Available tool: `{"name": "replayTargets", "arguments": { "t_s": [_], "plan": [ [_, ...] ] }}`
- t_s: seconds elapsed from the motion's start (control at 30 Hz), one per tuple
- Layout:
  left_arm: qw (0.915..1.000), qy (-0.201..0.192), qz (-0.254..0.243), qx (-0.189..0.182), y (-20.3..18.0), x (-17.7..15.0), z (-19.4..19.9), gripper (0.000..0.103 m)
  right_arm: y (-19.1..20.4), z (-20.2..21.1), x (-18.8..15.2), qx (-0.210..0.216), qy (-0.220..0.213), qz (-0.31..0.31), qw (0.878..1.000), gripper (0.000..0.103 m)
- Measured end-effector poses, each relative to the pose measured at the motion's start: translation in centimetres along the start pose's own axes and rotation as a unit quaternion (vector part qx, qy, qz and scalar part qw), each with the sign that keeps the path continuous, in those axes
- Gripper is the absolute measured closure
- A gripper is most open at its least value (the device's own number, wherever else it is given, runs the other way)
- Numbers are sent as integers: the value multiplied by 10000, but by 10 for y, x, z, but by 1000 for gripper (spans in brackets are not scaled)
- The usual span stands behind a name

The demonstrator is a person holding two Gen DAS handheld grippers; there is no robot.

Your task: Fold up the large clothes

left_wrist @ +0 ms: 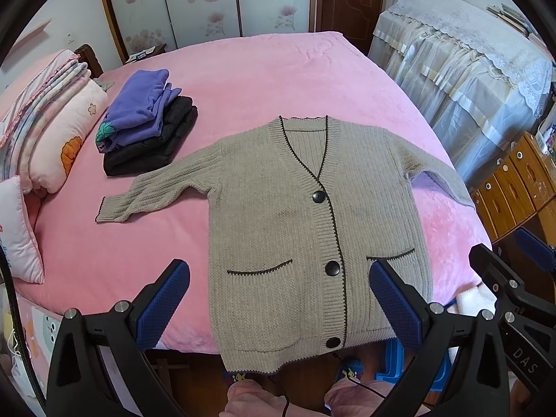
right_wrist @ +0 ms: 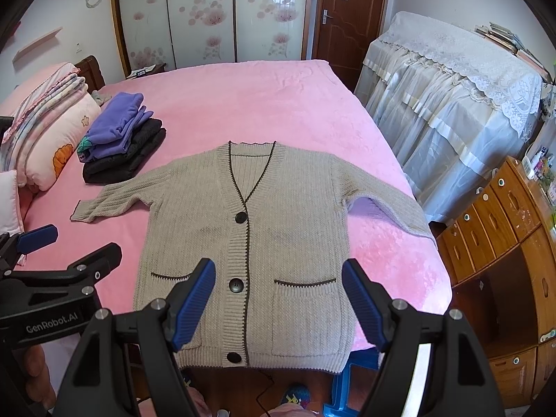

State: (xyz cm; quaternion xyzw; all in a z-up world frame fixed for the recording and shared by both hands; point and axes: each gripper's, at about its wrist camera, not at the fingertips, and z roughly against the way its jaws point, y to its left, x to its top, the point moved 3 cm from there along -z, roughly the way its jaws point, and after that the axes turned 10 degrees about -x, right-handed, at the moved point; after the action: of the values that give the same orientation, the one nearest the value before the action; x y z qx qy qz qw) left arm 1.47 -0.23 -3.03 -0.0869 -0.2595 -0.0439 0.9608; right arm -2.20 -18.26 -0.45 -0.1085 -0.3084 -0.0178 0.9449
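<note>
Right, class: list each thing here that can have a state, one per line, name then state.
cardigan: unfolded, spread flat, buttoned, hem over the bed edge
purple garment: folded, stacked on the black one
black garment: folded, bottom of stack
left gripper: open, empty
right gripper: open, empty
door: shut

black hand-held gripper [left_wrist: 279,299], blue ribbed pads [left_wrist: 163,307]

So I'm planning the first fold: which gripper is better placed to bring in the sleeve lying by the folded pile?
Left. That sleeve lies on the left gripper's side of the cardigan; the right gripper, also open, hovers nearer the other sleeve.
</note>
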Motion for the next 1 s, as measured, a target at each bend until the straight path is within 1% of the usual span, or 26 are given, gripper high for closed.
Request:
{"name": "replayTargets", "arguments": {
  "t_s": [1.0],
  "plan": [
    [10000, 12, -15, -21, 0, -1, -2, 0, -6, 1, -7, -56, 33, 26, 10000, 28]
  ]
}}
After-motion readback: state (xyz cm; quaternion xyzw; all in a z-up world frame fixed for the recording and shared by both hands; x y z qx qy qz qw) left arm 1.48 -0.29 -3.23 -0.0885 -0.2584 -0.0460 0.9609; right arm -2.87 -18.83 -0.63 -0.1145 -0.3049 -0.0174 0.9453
